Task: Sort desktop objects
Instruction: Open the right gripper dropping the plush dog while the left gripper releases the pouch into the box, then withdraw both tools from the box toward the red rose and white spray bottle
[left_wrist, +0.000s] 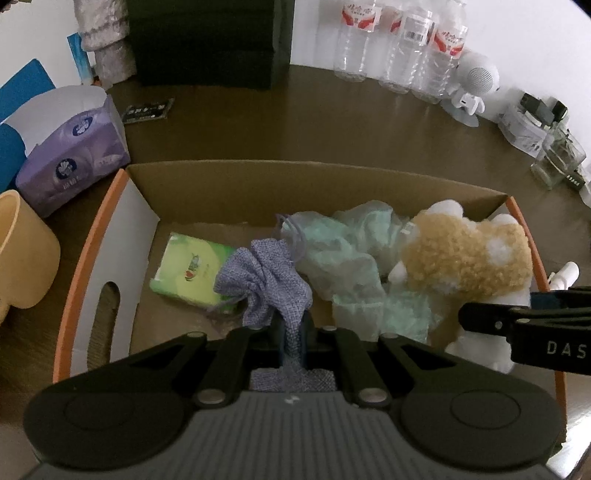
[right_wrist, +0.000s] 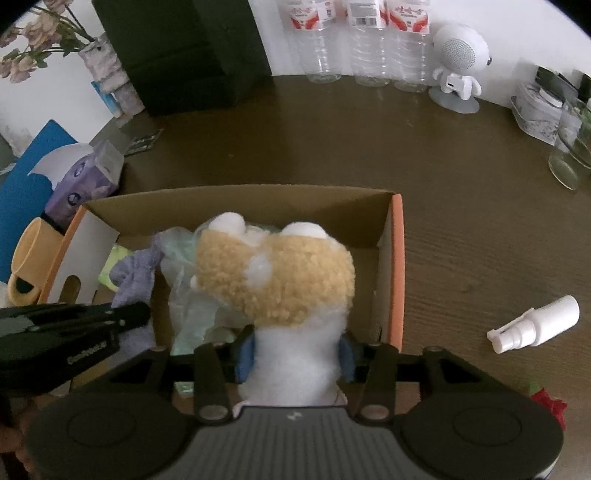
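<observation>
- The left gripper (left_wrist: 293, 332) pinched a blue cloth pouch (left_wrist: 266, 280) over the cardboard box (left_wrist: 258, 177).
- The right gripper (right_wrist: 295, 350) clasped a plush toy (right_wrist: 280, 273) inside that box.
- A white spray bottle (right_wrist: 535, 325) lay on the surface.

The left gripper (left_wrist: 293, 332) is matte black, with a ribbed grey housing flanked by two round black discs. Silver rivets pin its black linkage bars. The right gripper (right_wrist: 295, 349) is built the same, with blue pads (right_wrist: 246, 352) on its fingers and white lettering "DAS" on its side.
</observation>
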